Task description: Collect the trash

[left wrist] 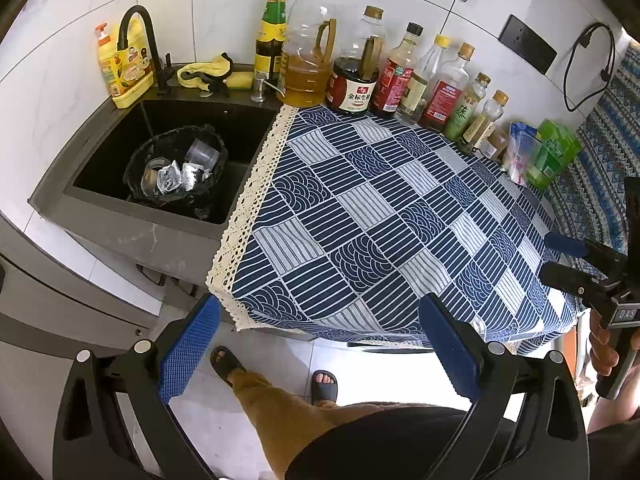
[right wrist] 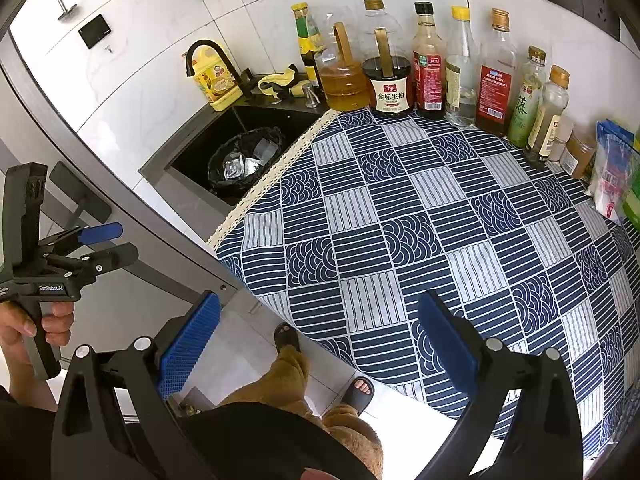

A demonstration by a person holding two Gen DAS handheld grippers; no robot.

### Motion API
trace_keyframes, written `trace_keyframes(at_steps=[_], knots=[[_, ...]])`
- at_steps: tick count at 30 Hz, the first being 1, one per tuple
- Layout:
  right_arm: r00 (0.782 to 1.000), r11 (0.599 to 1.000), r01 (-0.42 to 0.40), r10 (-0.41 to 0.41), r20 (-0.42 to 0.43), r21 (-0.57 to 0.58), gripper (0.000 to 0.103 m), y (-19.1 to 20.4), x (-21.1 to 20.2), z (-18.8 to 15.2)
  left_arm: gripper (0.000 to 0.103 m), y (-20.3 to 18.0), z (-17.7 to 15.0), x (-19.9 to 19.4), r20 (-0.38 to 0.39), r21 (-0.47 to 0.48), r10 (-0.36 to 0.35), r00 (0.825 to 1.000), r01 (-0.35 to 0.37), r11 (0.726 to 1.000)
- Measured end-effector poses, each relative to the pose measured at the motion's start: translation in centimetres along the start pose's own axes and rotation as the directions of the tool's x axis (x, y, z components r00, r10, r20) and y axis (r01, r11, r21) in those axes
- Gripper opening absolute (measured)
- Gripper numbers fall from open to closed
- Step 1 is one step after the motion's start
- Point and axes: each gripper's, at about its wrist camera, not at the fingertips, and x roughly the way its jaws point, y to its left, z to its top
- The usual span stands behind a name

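Observation:
A black trash bag (left wrist: 136, 168) sits in the dark sink (left wrist: 240, 128) at the left, holding clear plastic cups (left wrist: 202, 152) and crumpled silver foil wrappers (left wrist: 176, 178). The bag also shows in the right wrist view (right wrist: 220, 164), with its trash (right wrist: 248, 164). My left gripper (left wrist: 320, 344) is open and empty, held back off the front edge of the counter. My right gripper (right wrist: 320, 344) is open and empty, over the counter's front edge. Each gripper shows in the other's view, the right one (left wrist: 560, 256) and the left one (right wrist: 112, 244), jaws apart.
A blue patterned cloth (left wrist: 380, 216) covers the counter. Oil, sauce and vinegar bottles (left wrist: 356, 76) line the back wall, with packets (left wrist: 548, 152) at the right. A black faucet (left wrist: 140, 36), yellow detergent bottle (left wrist: 120, 64) and yellow cloth (left wrist: 208, 70) stand behind the sink. My legs and sandals (left wrist: 228, 360) are below.

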Motion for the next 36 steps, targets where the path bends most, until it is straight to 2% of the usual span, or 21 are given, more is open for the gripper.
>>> trace_keyframes(at_steps=[36], knots=[[1.0,1.0,-0.022,0.022,-0.014,-0.008,0.098,1.1,1.0,0.6,0.096,0.3,0.1,0.0,0.004,-0.013,0.006,1.0,-0.006,1.0]])
